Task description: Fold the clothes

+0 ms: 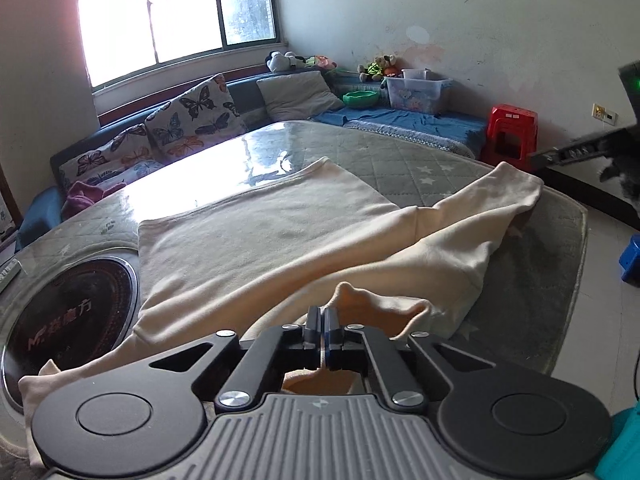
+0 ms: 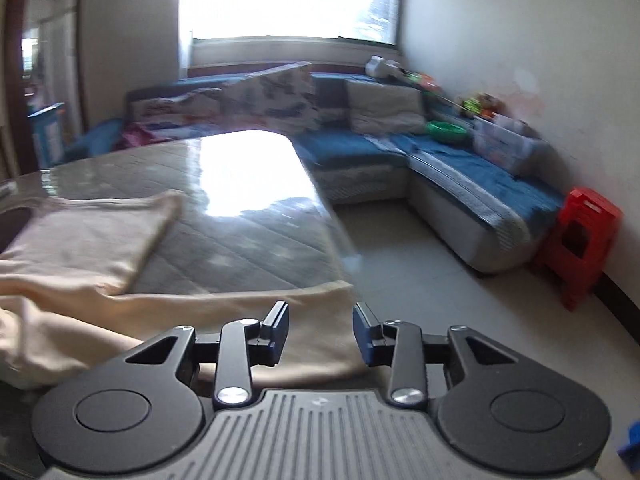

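A cream garment (image 1: pixel 260 232) lies spread on the glass-topped table (image 1: pixel 420 160), with one sleeve (image 1: pixel 492 200) stretching to the right edge. My left gripper (image 1: pixel 322 316) is shut on a raised fold of the garment's near edge. In the right wrist view the cream garment (image 2: pixel 80 240) looks blurred, and its sleeve end (image 2: pixel 316 304) lies at the table's near right edge. My right gripper (image 2: pixel 321 324) stands open just above that sleeve end, with nothing between its fingers.
A round black cooktop (image 1: pixel 72 316) is set into the table at left. A blue sofa (image 2: pixel 460 160) with cushions, a green bowl (image 1: pixel 361 98) and a clear plastic box (image 1: pixel 416 94) runs along the back. A red stool (image 2: pixel 580 240) stands by the wall, on tiled floor (image 2: pixel 420 272).
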Motion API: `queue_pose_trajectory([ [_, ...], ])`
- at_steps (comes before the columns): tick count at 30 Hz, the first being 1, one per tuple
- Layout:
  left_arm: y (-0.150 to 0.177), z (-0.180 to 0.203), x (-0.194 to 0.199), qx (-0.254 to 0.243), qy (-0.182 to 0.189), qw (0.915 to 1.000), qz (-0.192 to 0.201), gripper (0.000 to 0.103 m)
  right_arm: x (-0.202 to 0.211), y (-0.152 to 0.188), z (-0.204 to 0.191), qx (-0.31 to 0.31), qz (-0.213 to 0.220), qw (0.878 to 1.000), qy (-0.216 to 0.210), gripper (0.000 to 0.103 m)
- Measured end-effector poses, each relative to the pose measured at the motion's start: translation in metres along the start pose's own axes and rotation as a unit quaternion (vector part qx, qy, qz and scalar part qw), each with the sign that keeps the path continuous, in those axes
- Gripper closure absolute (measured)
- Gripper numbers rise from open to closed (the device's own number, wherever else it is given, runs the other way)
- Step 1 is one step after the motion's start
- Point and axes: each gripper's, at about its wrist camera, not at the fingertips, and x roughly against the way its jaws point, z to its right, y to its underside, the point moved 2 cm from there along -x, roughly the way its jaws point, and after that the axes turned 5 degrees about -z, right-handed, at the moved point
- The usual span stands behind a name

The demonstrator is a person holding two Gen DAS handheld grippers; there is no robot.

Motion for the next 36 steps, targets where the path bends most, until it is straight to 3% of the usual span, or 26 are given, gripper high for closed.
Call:
queue_pose_trajectory([
  [6, 0.006, 0.001, 0.016, -0.002, 0.008, 1.0000, 0.003, 0.102, 0.005, -0.019, -0.070, 0.071, 0.007, 0.987, -0.145, 0.064],
  [11, 0.007, -0.007, 0.023, 0.012, 0.008, 0.9999, 0.005, 0.102, 0.001, -0.019, -0.138, 0.156, -0.014, 0.956, -0.247, 0.064],
  [15, 0.009, -0.014, 0.028, 0.024, 0.007, 0.9997, 0.007, 0.101, -0.006, -0.007, -0.178, 0.225, -0.018, 0.939, -0.259, 0.064],
  [18, 0.009, -0.018, 0.032, 0.032, 0.007, 0.9994, 0.008, 0.101, -0.007, 0.010, -0.200, 0.265, -0.038, 0.920, -0.287, 0.064],
  [28, 0.024, -0.031, 0.014, 0.079, -0.005, 0.9968, -0.012, 0.098, 0.011, 0.045, -0.207, 0.315, -0.066, 0.890, -0.322, 0.064],
  [31, 0.029, -0.034, 0.007, 0.094, -0.009, 0.9953, -0.020, 0.098, 0.015, 0.037, -0.202, 0.308, -0.060, 0.892, -0.326, 0.064],
  [36, 0.034, -0.038, 0.003, 0.121, -0.009, 0.9923, -0.025, 0.098, 0.001, 0.012, -0.189, 0.263, -0.043, 0.913, -0.309, 0.060],
])
